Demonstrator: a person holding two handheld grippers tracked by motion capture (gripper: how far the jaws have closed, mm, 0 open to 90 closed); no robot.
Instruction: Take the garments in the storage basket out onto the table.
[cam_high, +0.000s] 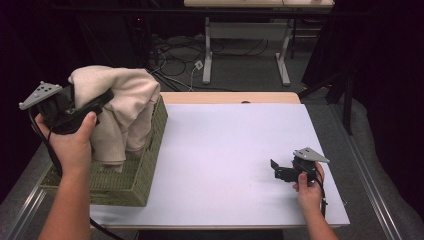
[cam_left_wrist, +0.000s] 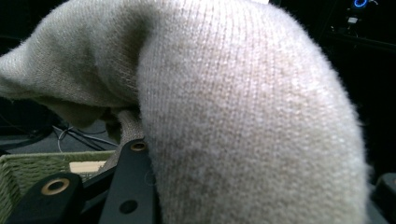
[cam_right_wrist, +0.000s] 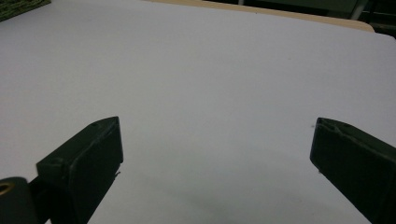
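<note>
**Left gripper grips cream knit above the basket**

Left gripper (cam_high: 102, 98) sits at the left edge of the high view, held in the person's left hand (cam_high: 75, 142), its jaws clamped tight on a thick fold of the cream sweater (cam_high: 122, 107). In the left gripper view the garment bulges up and over the black jaws, so close that the knit rows and a soft fuzzy nap can be read on its surface. The fabric is a pale oatmeal colour, plain, without pattern, and heavy enough to hang in deep rounded folds. Part of it is lifted into a hump by the grip; the rest drapes down into the green woven basket (cam_high: 142, 172), with one fold spilling over the basket's near right wall. The basket stands on the left end of the table, overhanging the white board (cam_high: 225, 145) that covers most of the tabletop.

Further right, the board lies bare up to the right gripper (cam_high: 274, 169), held in the person's right hand (cam_high: 309, 187) near the front right corner. Its jaws point leftward just above the board. In the right gripper view the two black jaws stand wide apart with nothing between them but white surface.
</note>
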